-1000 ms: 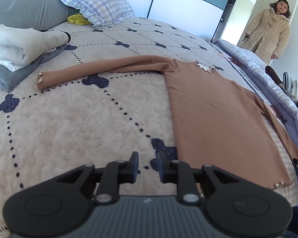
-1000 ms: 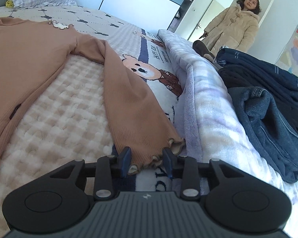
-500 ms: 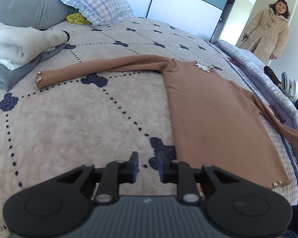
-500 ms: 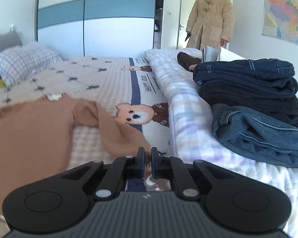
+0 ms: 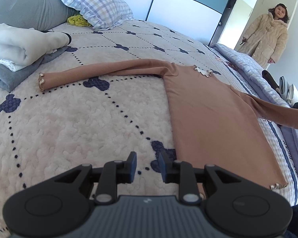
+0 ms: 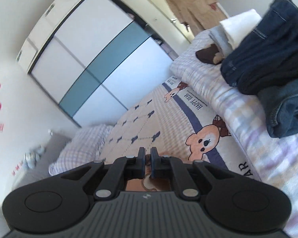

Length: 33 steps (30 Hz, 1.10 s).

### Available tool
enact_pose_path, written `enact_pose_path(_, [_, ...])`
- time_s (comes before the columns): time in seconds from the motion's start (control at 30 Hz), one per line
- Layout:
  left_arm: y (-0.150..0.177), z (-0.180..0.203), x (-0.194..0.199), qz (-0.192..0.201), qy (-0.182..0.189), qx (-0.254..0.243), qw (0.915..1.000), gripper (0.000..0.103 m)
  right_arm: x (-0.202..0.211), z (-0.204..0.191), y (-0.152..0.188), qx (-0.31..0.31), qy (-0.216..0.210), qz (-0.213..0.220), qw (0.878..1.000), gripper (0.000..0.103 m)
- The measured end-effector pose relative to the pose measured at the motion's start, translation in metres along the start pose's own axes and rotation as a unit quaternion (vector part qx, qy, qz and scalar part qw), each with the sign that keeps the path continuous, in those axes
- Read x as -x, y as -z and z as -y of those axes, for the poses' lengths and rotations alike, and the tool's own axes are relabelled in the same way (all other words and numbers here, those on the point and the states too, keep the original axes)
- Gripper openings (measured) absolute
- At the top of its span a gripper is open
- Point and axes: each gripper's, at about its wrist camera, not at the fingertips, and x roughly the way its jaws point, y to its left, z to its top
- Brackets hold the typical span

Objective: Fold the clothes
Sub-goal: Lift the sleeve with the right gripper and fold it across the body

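A brown long-sleeved top point(image 5: 208, 119) lies flat on the cream quilt point(image 5: 69, 129). Its left sleeve point(image 5: 101, 72) stretches out toward the folded clothes. The right sleeve point(image 5: 284, 115) is lifted off the bed and runs out of the left wrist view at the right edge. My right gripper point(image 6: 147, 154) is shut on that sleeve's cuff; brown fabric point(image 6: 135, 185) shows between and under its fingers. The view from it is strongly rolled. My left gripper point(image 5: 148, 158) hovers over the quilt beside the top's lower left hem, its jaws opening with nothing between them.
Folded white and grey clothes point(image 5: 19, 47) lie at the left. A plaid pillow point(image 5: 97, 6) rests by the grey headboard. A rolled quilt point(image 6: 238, 109) bearing stacked jeans point(image 6: 268, 59) borders the bed's right side. A person in a beige coat point(image 5: 266, 37) stands in the doorway.
The right gripper shut on the cuff, rose and rolled, lifting the right sleeve off the bed. The left gripper stayed put; its jaws widened slightly.
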Motion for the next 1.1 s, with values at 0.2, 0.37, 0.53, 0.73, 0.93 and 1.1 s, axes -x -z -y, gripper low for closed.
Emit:
enact_pose_path(0.2, [0.002,-0.009,0.000,0.001,-0.003,0.007,1.0000,0.029,-0.004,0.045,-0.002,-0.006,0.161,0.027,0.986,0.006])
enact_pose_path(0.37, [0.003,-0.013,-0.007,-0.007,-0.009,0.007,0.9999,0.029,-0.003,0.061,0.010,0.035,0.216,0.028,0.975,0.009])
enact_pose_path(0.53, [0.001,-0.008,-0.008,-0.006,-0.012,-0.003,0.9999,0.030,-0.003,0.047,0.025,0.172,0.214,0.012,0.962,0.013])
enact_pose_path(0.73, [0.001,-0.002,-0.008,-0.003,-0.016,-0.006,0.9998,0.034,-0.005,0.025,0.055,0.343,0.192,-0.030,0.919,0.030])
enact_pose_path(0.93, [-0.002,-0.004,-0.007,0.003,-0.030,0.002,0.9995,0.036,-0.021,0.014,0.100,0.469,0.172,-0.102,0.860,0.032])
enact_pose_path(1.1, [0.000,-0.005,-0.007,-0.001,-0.032,-0.001,0.9995,0.039,-0.045,0.017,0.139,0.528,0.175,-0.144,0.818,0.034])
